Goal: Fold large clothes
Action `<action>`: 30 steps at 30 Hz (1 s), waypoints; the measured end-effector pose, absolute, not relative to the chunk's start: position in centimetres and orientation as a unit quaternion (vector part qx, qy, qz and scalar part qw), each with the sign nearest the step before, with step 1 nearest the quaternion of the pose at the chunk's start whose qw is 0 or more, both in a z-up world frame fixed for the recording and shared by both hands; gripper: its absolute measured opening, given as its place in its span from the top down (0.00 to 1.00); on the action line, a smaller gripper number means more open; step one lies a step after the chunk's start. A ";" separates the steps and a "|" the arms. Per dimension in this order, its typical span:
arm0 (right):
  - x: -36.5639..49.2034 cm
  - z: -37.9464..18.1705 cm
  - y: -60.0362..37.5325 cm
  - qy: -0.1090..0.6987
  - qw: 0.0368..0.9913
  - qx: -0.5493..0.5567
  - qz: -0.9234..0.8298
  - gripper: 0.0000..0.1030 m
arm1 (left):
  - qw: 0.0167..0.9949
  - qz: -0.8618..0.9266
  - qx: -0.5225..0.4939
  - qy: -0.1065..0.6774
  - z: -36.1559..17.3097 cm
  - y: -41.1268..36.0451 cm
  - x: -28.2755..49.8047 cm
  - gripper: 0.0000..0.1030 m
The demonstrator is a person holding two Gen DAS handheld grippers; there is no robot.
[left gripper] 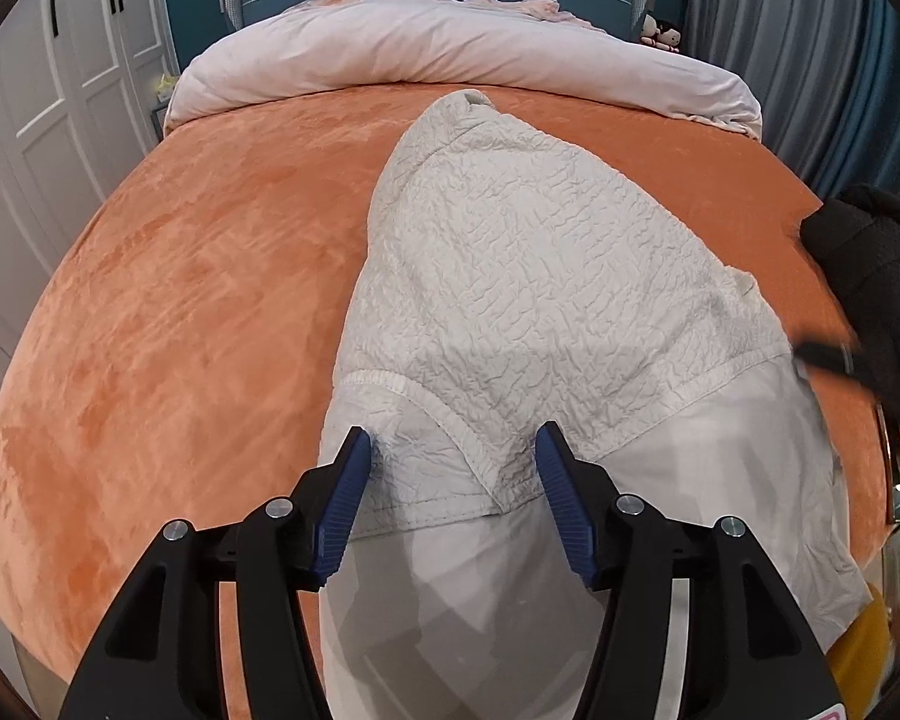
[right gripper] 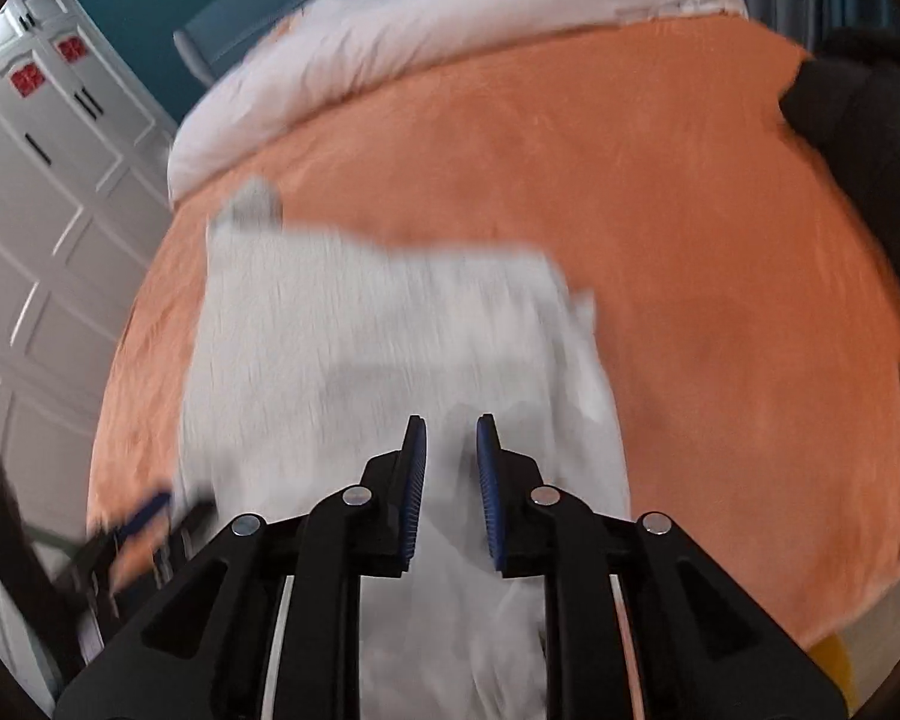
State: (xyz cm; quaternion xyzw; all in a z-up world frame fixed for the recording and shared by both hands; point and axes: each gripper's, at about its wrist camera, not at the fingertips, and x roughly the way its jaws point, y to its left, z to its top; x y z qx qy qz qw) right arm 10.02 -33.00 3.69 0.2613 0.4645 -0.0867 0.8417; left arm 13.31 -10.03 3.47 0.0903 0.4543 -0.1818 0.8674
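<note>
Left wrist view, nearest: left gripper (left gripper: 453,438) with blue pads spread wide, released, clasping nothing, poised over the folded hem of the crinkled white garment (left gripper: 510,276). Garment spread lengthwise on the orange plush bedspread (left gripper: 198,276), running from beneath the jaws toward the far rolled pale duvet (left gripper: 450,54). Right wrist view, blurred: right gripper (right gripper: 451,429) narrowed to a small gap, apparently nothing pinched, above the garment's near right part.

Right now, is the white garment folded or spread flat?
Partly folded: the white garment has a textured layer doubled over its smooth part, hem showing, on the orange bed cover.
</note>
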 end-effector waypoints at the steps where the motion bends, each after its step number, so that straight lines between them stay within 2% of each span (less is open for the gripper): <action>1: 9.4 2.5 -32.7 0.480 0.833 0.260 -0.088 0.84 | 0.868 -0.180 0.092 0.453 3.5 -10.0 13.3 0.45; 4: 7.3 -2.6 -32.6 0.507 0.815 0.269 -0.078 0.86 | 0.867 -0.177 0.086 0.457 3.3 -9.9 13.0 0.41; 7: 6.0 -2.8 -33.7 0.508 0.801 0.310 -0.070 0.84 | 0.863 -0.170 0.065 0.471 3.7 -9.1 12.8 0.32; 10: 4.3 -1.2 -35.2 0.489 0.808 0.321 -0.071 0.76 | 0.852 -0.174 0.014 0.494 4.4 -7.0 12.9 0.22; 11: 3.5 -0.3 -35.9 0.469 0.819 0.323 -0.075 0.67 | 0.850 -0.171 -0.006 0.498 4.6 -5.8 13.1 0.18; 12: 2.9 0.5 -36.6 0.451 0.826 0.328 -0.081 0.53 | 0.850 -0.165 -0.017 0.500 4.7 -5.1 13.2 0.17; 14: 2.4 1.1 -37.5 0.432 0.833 0.333 -0.097 0.38 | 0.848 -0.156 -0.034 0.505 4.5 -4.1 13.8 0.17; 19: 4.7 -1.7 -38.0 0.454 0.801 0.378 -0.094 0.36 | 0.819 -0.167 -0.077 0.543 2.6 -4.1 15.2 0.16; 21: 4.8 -3.6 -37.8 0.467 0.784 0.399 -0.092 0.36 | 0.821 -0.166 -0.072 0.541 2.2 -5.0 15.3 0.11; 23: 4.7 -4.9 -38.1 0.465 0.770 0.429 -0.080 0.35 | 0.826 -0.167 -0.062 0.534 2.2 -5.9 15.4 0.10; 30: 4.2 -6.9 -37.1 0.459 0.756 0.463 -0.059 0.25 | 0.832 -0.167 -0.063 0.525 1.1 -7.4 16.2 0.05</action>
